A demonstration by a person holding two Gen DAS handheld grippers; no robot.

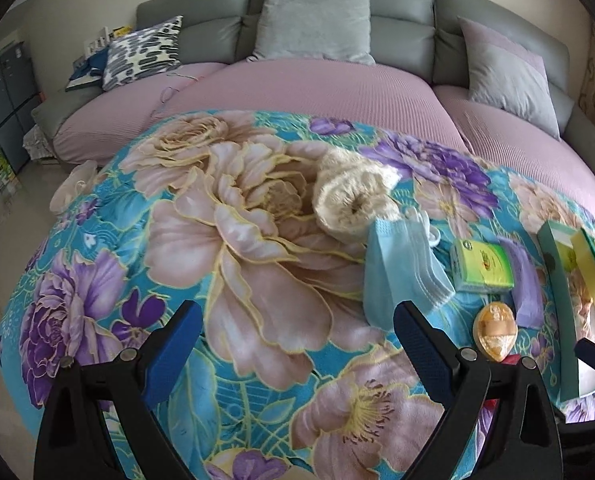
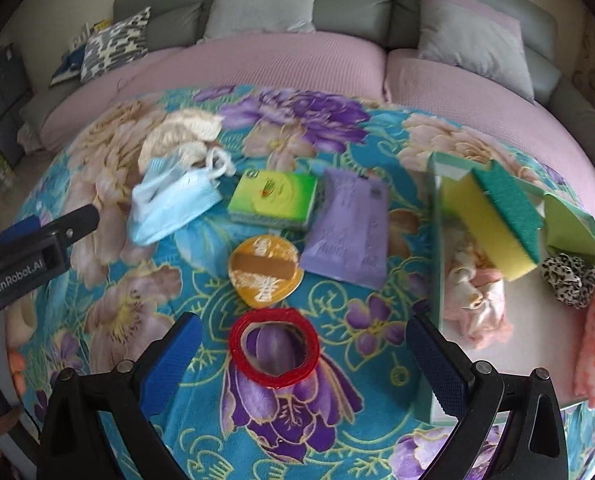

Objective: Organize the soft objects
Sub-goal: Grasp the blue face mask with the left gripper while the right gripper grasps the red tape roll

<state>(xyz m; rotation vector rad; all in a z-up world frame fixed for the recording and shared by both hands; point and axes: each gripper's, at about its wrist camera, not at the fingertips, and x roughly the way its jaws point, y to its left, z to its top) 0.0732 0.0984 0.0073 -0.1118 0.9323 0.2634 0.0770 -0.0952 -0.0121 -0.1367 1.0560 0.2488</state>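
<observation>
Red ring: the floppy red ring (image 2: 274, 347) lies flat on the flowery blue blanket (image 2: 201, 432), right in front of the right tongs (image 2: 309, 364) and between their blue pads.
Box: the pale green open box (image 2: 437, 240) sits to the ring's right; in it are a yellow sponge with a green scratchy top (image 2: 497, 220), a spotted hair tie (image 2: 569, 284) and pink cloths (image 2: 477, 304).
Behind the ring: a round orange packet (image 2: 263, 272), a purple soft pack (image 2: 347, 228), a green tissue pack (image 2: 273, 200), blue paper masks (image 2: 173, 204) and a fluffy cream roll (image 1: 353, 204).
Right tongs: wide open, holding nothing.
Left tongs (image 1: 297, 344): wide open too, holding nothing, over the blanket left of the ring.
Next step, I think: pinch one side of the ring's rim, not the hole, and squeeze softly because it bends.
Careful: lift it high over the box wall.
</observation>
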